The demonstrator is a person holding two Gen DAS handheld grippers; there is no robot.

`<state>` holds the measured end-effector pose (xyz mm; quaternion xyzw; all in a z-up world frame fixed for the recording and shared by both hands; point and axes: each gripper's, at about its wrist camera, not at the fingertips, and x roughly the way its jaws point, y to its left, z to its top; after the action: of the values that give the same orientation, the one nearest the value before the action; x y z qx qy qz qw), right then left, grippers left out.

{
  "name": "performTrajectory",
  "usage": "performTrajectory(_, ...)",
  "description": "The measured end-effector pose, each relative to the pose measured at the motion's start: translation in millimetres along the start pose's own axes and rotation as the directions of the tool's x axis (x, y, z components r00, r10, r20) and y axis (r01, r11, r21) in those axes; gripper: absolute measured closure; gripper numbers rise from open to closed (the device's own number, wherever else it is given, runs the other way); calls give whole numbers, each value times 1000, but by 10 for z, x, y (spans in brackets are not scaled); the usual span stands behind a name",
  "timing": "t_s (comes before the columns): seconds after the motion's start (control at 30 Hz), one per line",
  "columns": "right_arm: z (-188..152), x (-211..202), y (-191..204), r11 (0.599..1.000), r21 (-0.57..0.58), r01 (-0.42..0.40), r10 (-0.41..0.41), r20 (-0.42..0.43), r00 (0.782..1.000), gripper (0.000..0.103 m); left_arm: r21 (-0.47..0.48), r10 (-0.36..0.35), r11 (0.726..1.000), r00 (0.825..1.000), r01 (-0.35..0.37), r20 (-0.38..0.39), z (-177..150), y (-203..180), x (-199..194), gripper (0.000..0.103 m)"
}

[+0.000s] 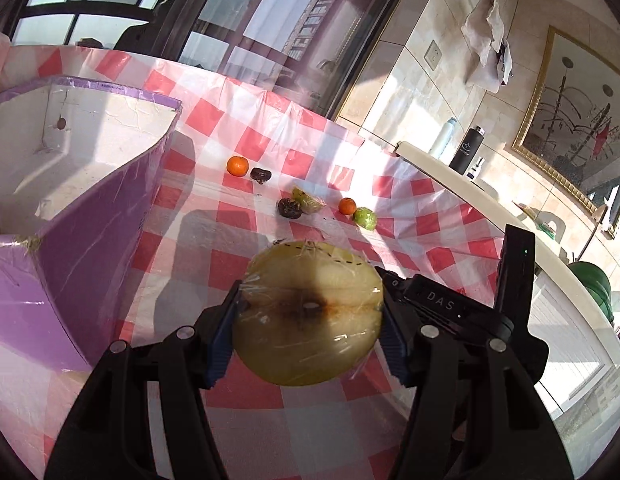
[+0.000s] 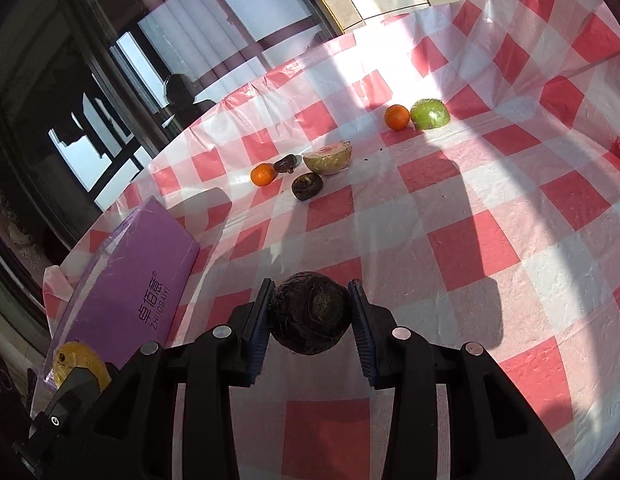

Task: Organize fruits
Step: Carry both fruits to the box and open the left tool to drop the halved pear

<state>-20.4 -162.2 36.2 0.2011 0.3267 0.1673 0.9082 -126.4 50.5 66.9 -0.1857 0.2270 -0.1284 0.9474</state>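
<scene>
My left gripper [image 1: 308, 324] is shut on a plastic-wrapped yellow apple half [image 1: 308, 316], held above the checked tablecloth, just right of the purple box [image 1: 102, 216]. My right gripper [image 2: 310, 316] is shut on a dark brown round fruit [image 2: 310, 312] above the cloth. The left gripper with the yellow apple half [image 2: 80, 362] shows at the lower left of the right wrist view, beside the purple box [image 2: 138, 284]. Loose on the cloth lie two oranges [image 2: 264, 174] [image 2: 397, 117], a green fruit [image 2: 429, 114], a cut half fruit [image 2: 327, 158] and two dark fruits [image 2: 306, 186] [image 2: 285, 164].
The purple box has a white open inside [image 1: 82, 140]. The red-and-white tablecloth [image 2: 469, 240] covers the table. A white counter [image 1: 489, 208] with bottles [image 1: 467, 150] runs behind the table's right edge. Windows stand behind.
</scene>
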Motion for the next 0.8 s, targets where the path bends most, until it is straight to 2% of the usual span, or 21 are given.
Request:
performTrajectory(0.07,-12,-40,245,998,-46,-44,44,1,999,65,18,7,1000,997,-8,73,120,-8,-254,42)
performTrajectory(0.17,-23,-104,667,985,-125,-118,119,1,993,65,27,37,999,984,-42,176,335,63,-615,42)
performTrajectory(0.33,-94,-106,1390,942,-226,-248,249,-24,968,65,-2,181,982,943,-188,280,625,377,-1025,42)
performTrajectory(0.43,-184,-29,1861,904,-290,-316,310,-67,948,65,-20,280,958,916,-287,287,748,635,-1164,42)
performTrajectory(0.6,-367,153,2536,837,-391,-383,360,-135,923,65,-67,424,904,872,-421,243,925,1111,-1269,42)
performTrajectory(0.7,-459,303,2806,816,-443,-371,328,-173,929,65,-59,481,875,851,-480,211,1026,1317,-1287,42)
performTrajectory(0.8,-545,476,2913,813,-472,-341,272,-209,939,65,-37,502,863,846,-504,179,1095,1444,-1254,44)
